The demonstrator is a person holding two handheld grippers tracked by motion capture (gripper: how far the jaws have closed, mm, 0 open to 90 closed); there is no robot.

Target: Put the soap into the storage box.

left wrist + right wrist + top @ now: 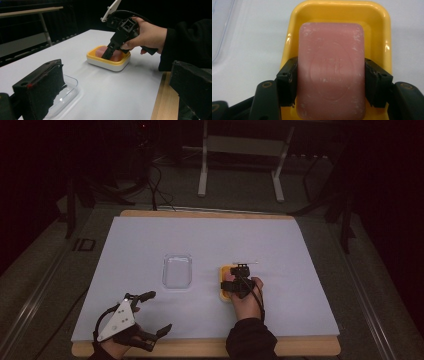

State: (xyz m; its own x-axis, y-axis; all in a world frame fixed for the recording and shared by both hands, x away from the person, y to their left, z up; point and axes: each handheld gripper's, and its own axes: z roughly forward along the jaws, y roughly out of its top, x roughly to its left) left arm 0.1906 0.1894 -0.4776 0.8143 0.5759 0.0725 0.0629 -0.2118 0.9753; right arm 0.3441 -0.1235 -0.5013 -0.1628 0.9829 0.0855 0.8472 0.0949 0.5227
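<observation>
A pink bar of soap (331,70) lies in a yellow soap dish (337,12) with a white base. My right gripper (331,82) points down into the dish, and its black pads press on both long sides of the bar. In the high view the right gripper (240,279) sits over the dish (224,272) right of centre. From the left gripper view, the soap (116,56) shows as a pink patch under the right gripper (108,53). My left gripper (152,312) rests near the table's front left edge, jaws wide apart with nothing between them.
A clear plastic lid or tray (177,271) lies flat on the white table cover (150,240), left of the dish; it also sits just behind my left jaw (67,92). The wooden table edge (300,347) runs along the front. Beyond the table stand dark floor and metal frame legs (202,175).
</observation>
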